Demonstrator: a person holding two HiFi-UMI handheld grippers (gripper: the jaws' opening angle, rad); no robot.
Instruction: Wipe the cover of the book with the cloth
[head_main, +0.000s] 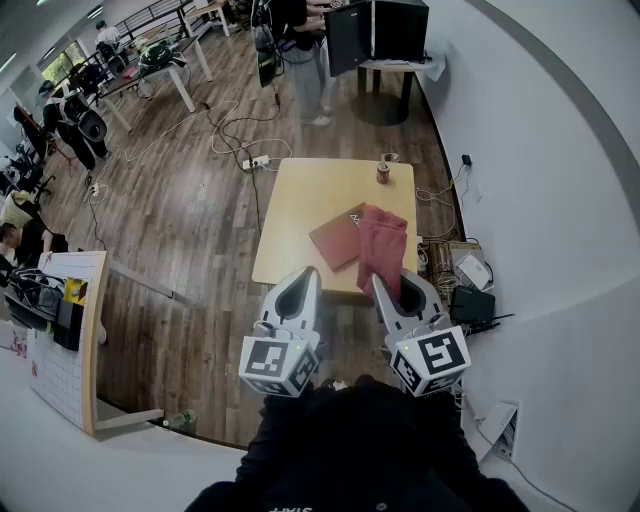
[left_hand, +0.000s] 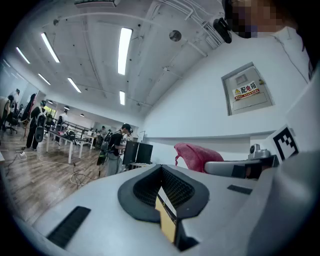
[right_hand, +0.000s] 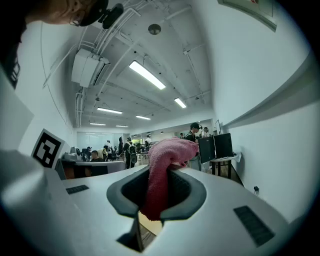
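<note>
- Pink cloth (head_main: 382, 245) hangs pinched in my right gripper (head_main: 384, 285), raised above the table (head_main: 300, 200).
- Book (head_main: 336, 240) lies flat on the table, just left of the cloth and nearer the right gripper.
- Left gripper (head_main: 306, 280) is pressed together, empty.

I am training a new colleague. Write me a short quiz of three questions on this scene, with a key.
1. True or false: the left gripper holds the cloth.
2. Choose one: the book lies A) on the floor, B) on the table, C) in the right gripper.
3. Fill in: the small container stands at the table's ___ edge (near or far from the person).
Key: 1 false; 2 B; 3 far.
</note>
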